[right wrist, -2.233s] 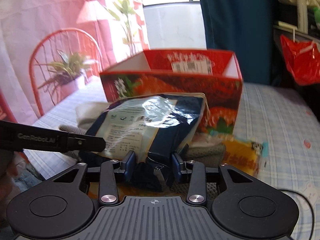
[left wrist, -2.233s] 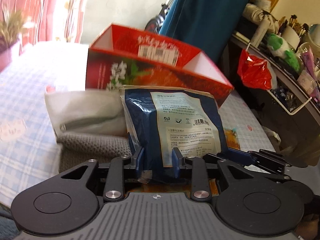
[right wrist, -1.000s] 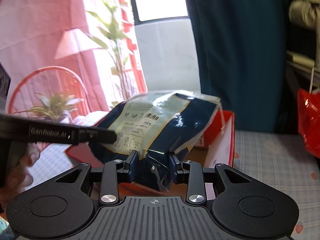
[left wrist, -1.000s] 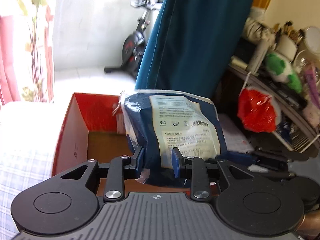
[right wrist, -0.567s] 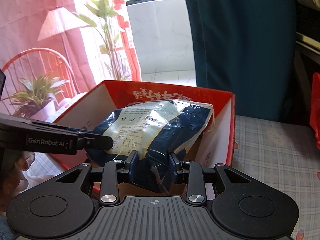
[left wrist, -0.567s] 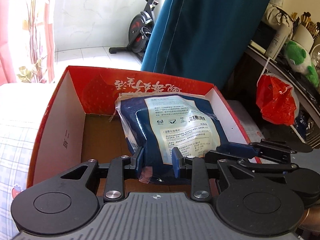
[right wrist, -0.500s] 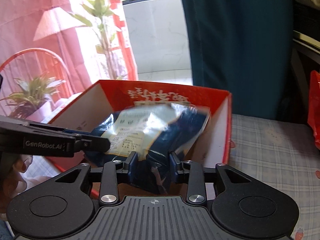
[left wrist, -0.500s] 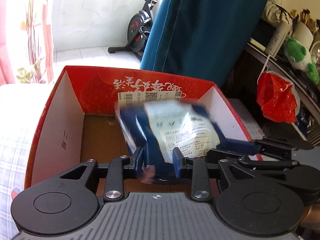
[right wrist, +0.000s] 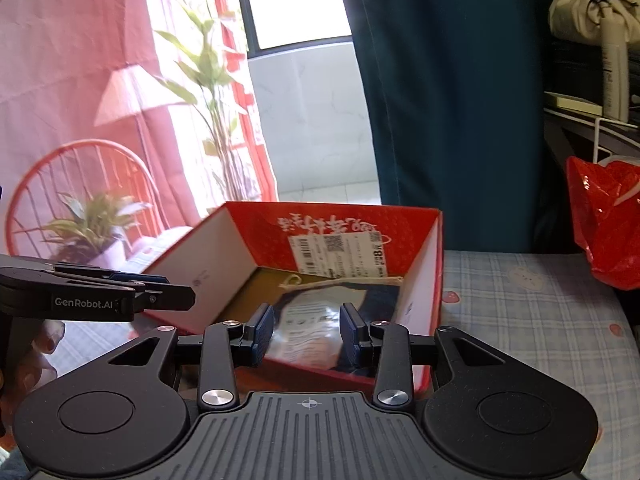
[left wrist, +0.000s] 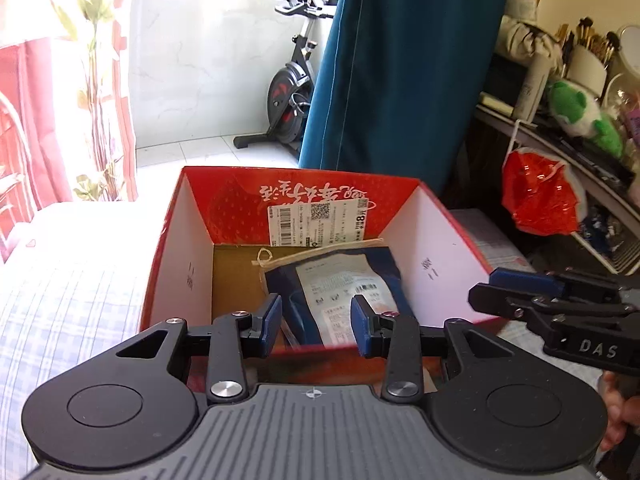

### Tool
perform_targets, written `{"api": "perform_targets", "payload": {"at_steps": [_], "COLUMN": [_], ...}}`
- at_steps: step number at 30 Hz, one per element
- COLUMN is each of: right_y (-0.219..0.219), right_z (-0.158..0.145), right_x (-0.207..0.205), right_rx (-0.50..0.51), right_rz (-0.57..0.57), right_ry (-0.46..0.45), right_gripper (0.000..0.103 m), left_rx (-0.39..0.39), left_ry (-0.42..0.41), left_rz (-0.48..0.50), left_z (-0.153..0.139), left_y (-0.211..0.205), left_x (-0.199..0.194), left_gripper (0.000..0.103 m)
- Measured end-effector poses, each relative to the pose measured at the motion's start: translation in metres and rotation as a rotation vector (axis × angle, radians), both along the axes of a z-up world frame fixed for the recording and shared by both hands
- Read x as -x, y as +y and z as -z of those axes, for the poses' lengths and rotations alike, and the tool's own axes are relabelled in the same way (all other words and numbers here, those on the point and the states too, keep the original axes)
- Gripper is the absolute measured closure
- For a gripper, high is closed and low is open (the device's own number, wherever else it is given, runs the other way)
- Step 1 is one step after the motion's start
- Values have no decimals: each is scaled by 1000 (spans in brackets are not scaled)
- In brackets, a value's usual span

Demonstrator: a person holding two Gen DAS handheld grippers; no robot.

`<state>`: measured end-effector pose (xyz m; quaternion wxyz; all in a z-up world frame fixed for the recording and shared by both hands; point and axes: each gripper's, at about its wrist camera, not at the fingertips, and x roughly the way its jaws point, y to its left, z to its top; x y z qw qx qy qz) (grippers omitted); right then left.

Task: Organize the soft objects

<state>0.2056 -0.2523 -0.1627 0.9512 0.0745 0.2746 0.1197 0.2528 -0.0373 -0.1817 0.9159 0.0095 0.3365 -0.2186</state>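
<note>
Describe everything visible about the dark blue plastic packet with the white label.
The dark blue plastic packet is a glossy soft pouch with a large white printed label facing up and a pale sealed top edge. It lies flat on the brown floor of the open red cardboard box, towards the box's right wall, top edge near the far wall. Neither the left gripper nor the right gripper touches it; the left jaws are opening, clear of it.

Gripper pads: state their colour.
Blue pads, black linkages; clearest in the left wrist view.
</note>
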Motion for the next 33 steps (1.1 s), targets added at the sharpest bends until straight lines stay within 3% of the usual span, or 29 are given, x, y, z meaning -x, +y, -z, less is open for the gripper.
{"api": "perform_targets", "payload": {"at_steps": [8, 11, 13, 18, 20, 23, 29, 33], "right_y": [23, 25, 25, 24, 22, 20, 23, 31], "right_z": [17, 30, 39, 56, 57, 59, 63, 65], "right_x": [58, 79, 89, 97, 97, 92, 68, 48], "right_rx": [-17, -38, -51, -47, -45, -42, -41, -34], "right_rz": [-36, -31, -20, 8, 11, 10, -5, -21], "right_ry": [10, 46, 71, 115, 107, 102, 109, 115], "right_gripper": [68, 68, 68, 67, 67, 65, 56, 47], "left_rx": [27, 0, 28, 46, 54, 73, 82, 108], "left_ry": [4, 2, 21, 56, 59, 107, 185, 239], "left_rz": [-88, -143, -171, -236, -255, -266, -271, -253], "left_z": [15, 22, 26, 33, 36, 48, 65, 76], "left_y": [36, 50, 62, 84, 90, 99, 112, 114], "left_x": [71, 92, 95, 90, 85, 72, 39, 23], "left_gripper": [63, 54, 52, 51, 42, 41, 41, 34]}}
